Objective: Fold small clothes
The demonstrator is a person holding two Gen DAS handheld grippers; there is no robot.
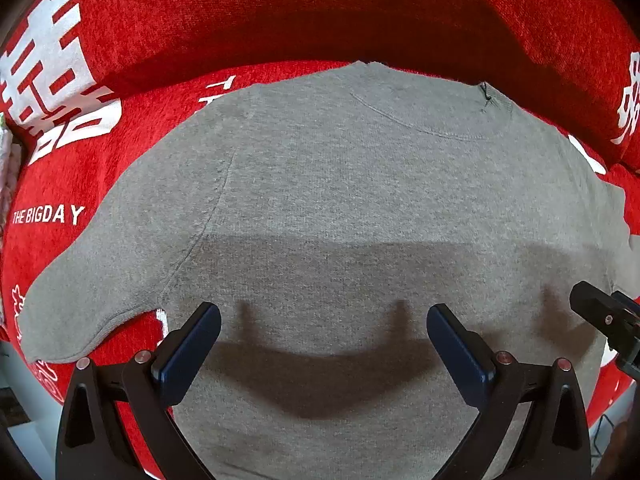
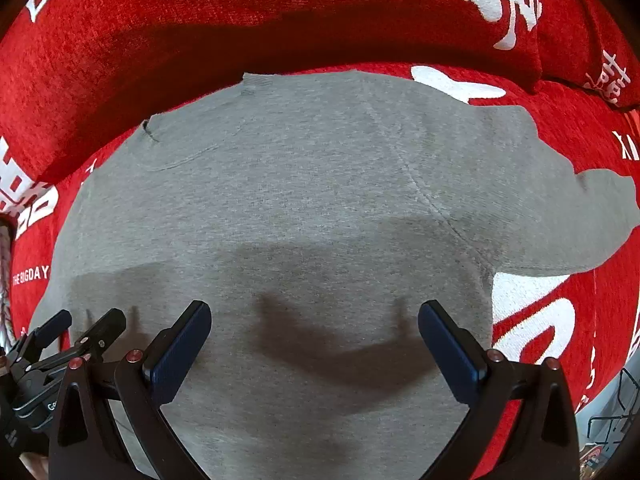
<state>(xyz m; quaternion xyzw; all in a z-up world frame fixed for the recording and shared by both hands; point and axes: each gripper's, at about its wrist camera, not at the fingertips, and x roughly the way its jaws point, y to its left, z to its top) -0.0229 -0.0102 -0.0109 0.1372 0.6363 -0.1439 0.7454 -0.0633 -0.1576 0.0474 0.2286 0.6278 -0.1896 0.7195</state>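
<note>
A grey short-sleeved T-shirt (image 1: 340, 200) lies flat, collar away from me, on a red sofa seat (image 1: 72, 184). My left gripper (image 1: 324, 316) hovers open over the shirt's lower left half, nothing between its blue pads. In the right wrist view the same T-shirt (image 2: 300, 200) fills the middle, and my right gripper (image 2: 316, 314) hangs open above its lower right half, empty. One sleeve (image 1: 92, 280) spreads out left, the other sleeve (image 2: 560, 208) spreads out right. The left gripper (image 2: 68, 340) shows at the right view's lower left edge; the right gripper (image 1: 608, 320) pokes in at the left view's right edge.
The red sofa cover carries white characters and the words "THE BIG DAY" (image 1: 48, 216). A red backrest cushion (image 1: 320, 12) rises just behind the collar. Floor and a wire rack (image 2: 612, 412) show past the seat's front right corner.
</note>
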